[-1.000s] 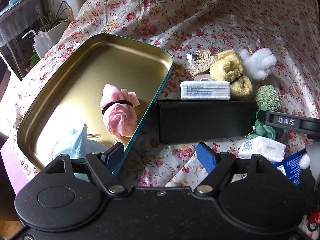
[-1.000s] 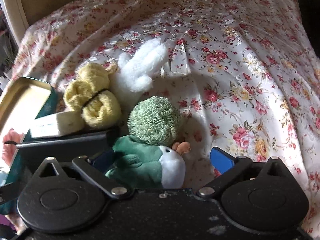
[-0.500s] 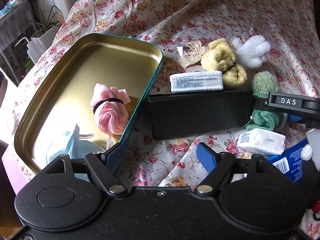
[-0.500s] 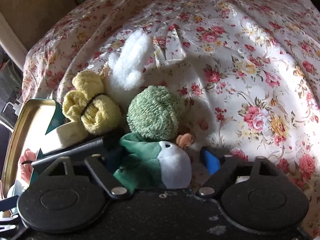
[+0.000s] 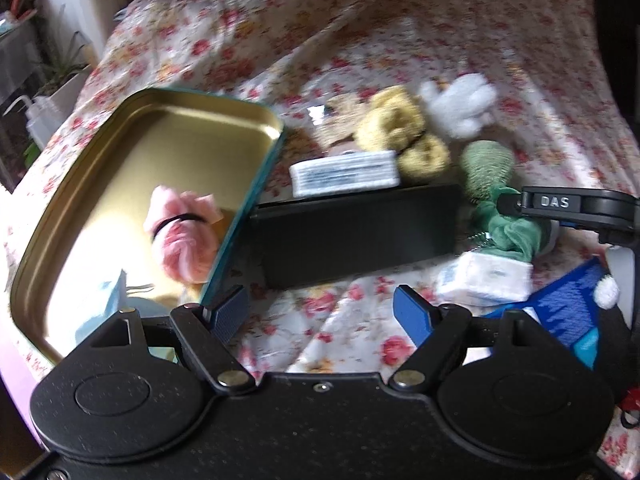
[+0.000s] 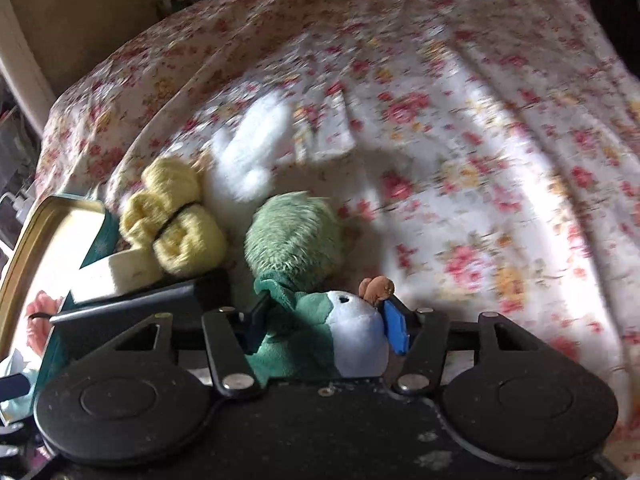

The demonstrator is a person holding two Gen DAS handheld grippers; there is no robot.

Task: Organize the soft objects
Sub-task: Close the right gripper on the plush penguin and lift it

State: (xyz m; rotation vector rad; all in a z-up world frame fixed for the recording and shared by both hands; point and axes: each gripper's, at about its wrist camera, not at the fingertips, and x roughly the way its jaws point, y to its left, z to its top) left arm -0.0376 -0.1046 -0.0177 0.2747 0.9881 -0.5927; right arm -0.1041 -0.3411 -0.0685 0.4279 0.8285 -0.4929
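Green plush toy [image 6: 320, 332] sits between the right gripper [image 6: 326, 322] pads, whose jaws have just been closing and now press its sides, angled down over the floral cloth [image 6: 480, 160]. Beyond lie a black box [image 5: 352, 236], yellow sock roll [image 6: 176, 224] and gold tin [image 5: 120, 184]; bare cloth opens rightward. Left gripper [image 5: 320, 312] hangs open, empty.

Blue face mask [image 5: 102, 300] behind left tool [image 5: 320, 316]
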